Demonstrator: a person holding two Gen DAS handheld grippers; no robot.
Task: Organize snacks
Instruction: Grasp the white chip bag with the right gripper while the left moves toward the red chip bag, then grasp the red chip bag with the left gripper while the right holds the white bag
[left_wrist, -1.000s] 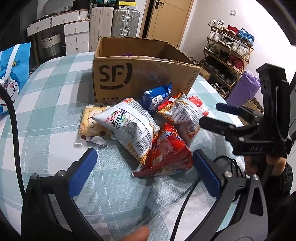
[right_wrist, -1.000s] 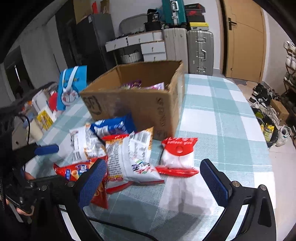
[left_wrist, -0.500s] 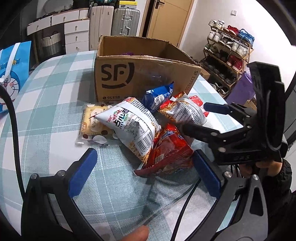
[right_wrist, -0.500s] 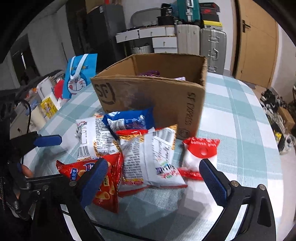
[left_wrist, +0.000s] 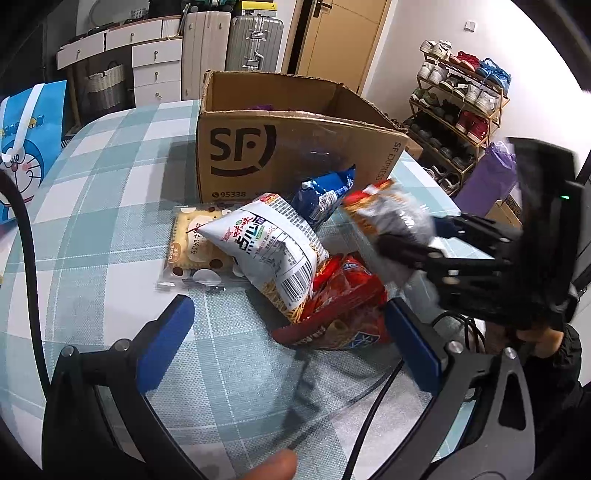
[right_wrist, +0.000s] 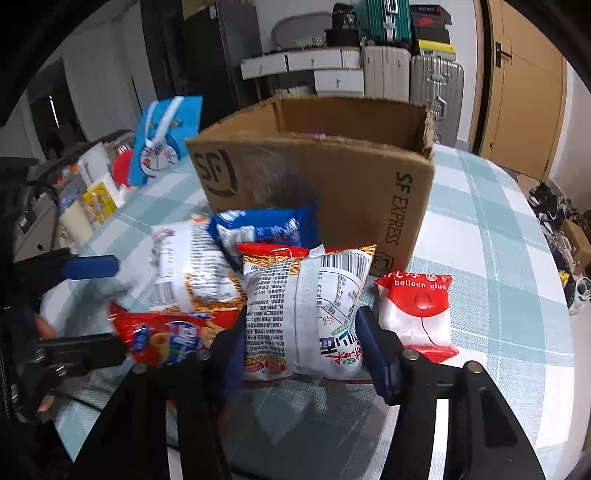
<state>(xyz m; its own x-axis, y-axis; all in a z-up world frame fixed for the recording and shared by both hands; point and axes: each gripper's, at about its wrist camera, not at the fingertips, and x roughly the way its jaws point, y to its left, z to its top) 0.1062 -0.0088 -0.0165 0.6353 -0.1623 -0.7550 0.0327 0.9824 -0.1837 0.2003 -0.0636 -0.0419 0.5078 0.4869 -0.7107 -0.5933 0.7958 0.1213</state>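
Observation:
My right gripper (right_wrist: 301, 350) is shut on a white and orange noodle snack bag (right_wrist: 306, 306), its blue pads (right_wrist: 373, 350) pressing both sides; the same bag shows blurred in the left wrist view (left_wrist: 391, 221). My left gripper (left_wrist: 288, 339) is open and empty, low over the table before the pile. The pile holds a second white noodle bag (left_wrist: 266, 243), a red chip bag (left_wrist: 343, 310), a blue bag (left_wrist: 325, 195) and a cracker pack (left_wrist: 192, 243). An open SF cardboard box (left_wrist: 280, 147) stands behind them.
A red and white balloon glue pack (right_wrist: 417, 314) lies right of the held bag. A blue Doraemon gift bag (left_wrist: 26, 147) stands at the table's left edge. Cables (left_wrist: 369, 398) trail over the checked tablecloth (left_wrist: 110, 184). Suitcases, drawers and a shoe rack (left_wrist: 461, 110) stand beyond.
My right gripper has moved in to the pile and closed on the white and orange noodle bag, which has shifted. My left gripper has barely moved.

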